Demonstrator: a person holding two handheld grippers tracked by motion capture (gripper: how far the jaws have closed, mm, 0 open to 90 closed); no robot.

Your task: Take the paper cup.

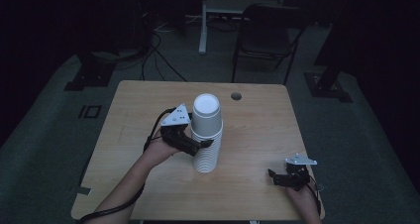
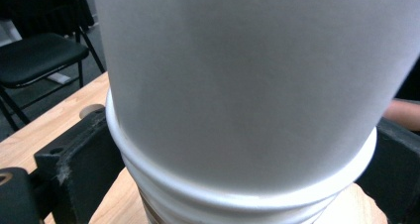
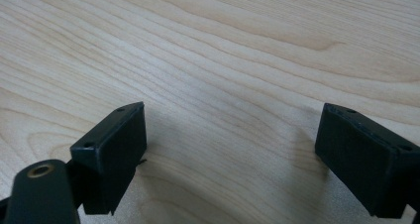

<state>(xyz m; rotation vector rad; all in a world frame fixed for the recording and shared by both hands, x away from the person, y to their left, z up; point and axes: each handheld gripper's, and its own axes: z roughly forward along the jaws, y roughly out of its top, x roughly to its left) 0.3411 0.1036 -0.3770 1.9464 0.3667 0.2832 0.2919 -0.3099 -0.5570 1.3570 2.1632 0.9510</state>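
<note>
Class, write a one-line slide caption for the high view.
Left gripper clasps a stack of white paper cups mid-table, while the open right gripper rests near the table's edge.

The cup stack (image 2: 247, 100) (cropped above and below) hides the table.

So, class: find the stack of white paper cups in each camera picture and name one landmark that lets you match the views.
High view: the stack of white paper cups stands at the table's middle, the left claw around it.
Left gripper view: the stack looms close, centre frame, between the black jaws.
Right gripper view: I cannot find the stack here; the right claw is open over bare wood.
Shared landmark: the light wooden table.
</note>
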